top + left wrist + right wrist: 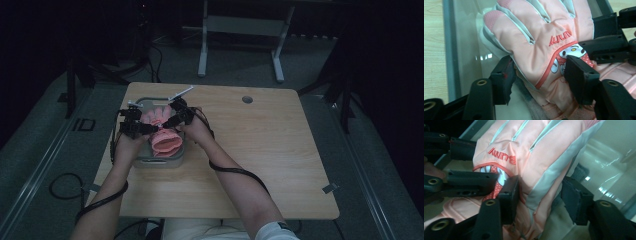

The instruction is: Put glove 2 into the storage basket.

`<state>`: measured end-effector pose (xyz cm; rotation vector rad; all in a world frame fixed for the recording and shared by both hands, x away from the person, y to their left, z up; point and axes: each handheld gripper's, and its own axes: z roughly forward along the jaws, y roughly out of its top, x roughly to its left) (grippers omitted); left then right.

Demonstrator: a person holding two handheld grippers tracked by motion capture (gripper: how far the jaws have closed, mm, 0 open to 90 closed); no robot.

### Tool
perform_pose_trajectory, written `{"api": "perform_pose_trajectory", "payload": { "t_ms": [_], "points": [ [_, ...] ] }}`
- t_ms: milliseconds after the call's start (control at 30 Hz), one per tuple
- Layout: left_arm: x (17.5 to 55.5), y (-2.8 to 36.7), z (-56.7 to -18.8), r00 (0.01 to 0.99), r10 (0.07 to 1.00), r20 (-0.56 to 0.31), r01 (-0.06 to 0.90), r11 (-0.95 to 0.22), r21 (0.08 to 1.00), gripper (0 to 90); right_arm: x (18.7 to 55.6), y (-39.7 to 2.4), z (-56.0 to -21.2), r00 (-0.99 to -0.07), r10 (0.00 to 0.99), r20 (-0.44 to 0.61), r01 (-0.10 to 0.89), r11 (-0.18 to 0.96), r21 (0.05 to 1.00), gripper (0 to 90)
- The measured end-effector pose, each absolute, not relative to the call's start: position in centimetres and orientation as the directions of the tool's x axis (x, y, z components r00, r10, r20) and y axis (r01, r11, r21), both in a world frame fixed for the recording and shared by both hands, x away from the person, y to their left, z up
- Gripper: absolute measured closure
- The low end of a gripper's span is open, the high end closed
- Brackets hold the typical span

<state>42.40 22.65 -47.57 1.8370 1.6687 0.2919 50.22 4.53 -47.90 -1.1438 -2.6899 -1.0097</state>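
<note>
A padded pink glove (163, 133) with grey trim and a cartoon patch lies over a grey tray (159, 161) at the table's left. My left gripper (134, 125) holds its left side, and my right gripper (179, 115) holds its right side. In the left gripper view the glove (541, 37) sits between the jaws of the left gripper (540, 72), which press on its palm. In the right gripper view the right gripper (540, 195) clamps the glove (536, 152) near the grey edge strip. Each view shows the other gripper's jaws on the far side of the glove.
The tray's glossy floor (461, 50) and rim show beside the glove, as does the tray (609, 157) in the right gripper view. A white stick-like object (181, 93) lies behind the tray. A round hole (247, 99) sits in the wooden table (270, 150). Cables trail from both forearms.
</note>
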Motion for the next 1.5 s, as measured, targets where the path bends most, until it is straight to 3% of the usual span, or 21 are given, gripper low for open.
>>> {"api": "perform_pose_trajectory", "payload": {
  "t_ms": [1200, 1367, 1500],
  "points": [
    [40.4, 22.5, -43.9, 0.227, 0.953, -0.202, 0.727, -0.028, 0.686, 36.9, 48.8, 2.3, -43.8, -0.755, 0.576, 0.314, 0.610, 0.441, 0.658, 45.2],
    [39.5, 22.2, -42.9, 0.259, 0.949, -0.179, 0.688, -0.051, 0.723, 34.0, 48.4, 1.7, -43.1, -0.771, 0.554, 0.312, 0.590, 0.439, 0.678, 42.4],
    [38.7, 21.8, -42.4, 0.306, 0.932, -0.195, 0.666, -0.063, 0.743, 22.6, 47.9, 1.3, -42.6, -0.788, 0.531, 0.312, 0.572, 0.444, 0.689, 36.2]
  ]
}}
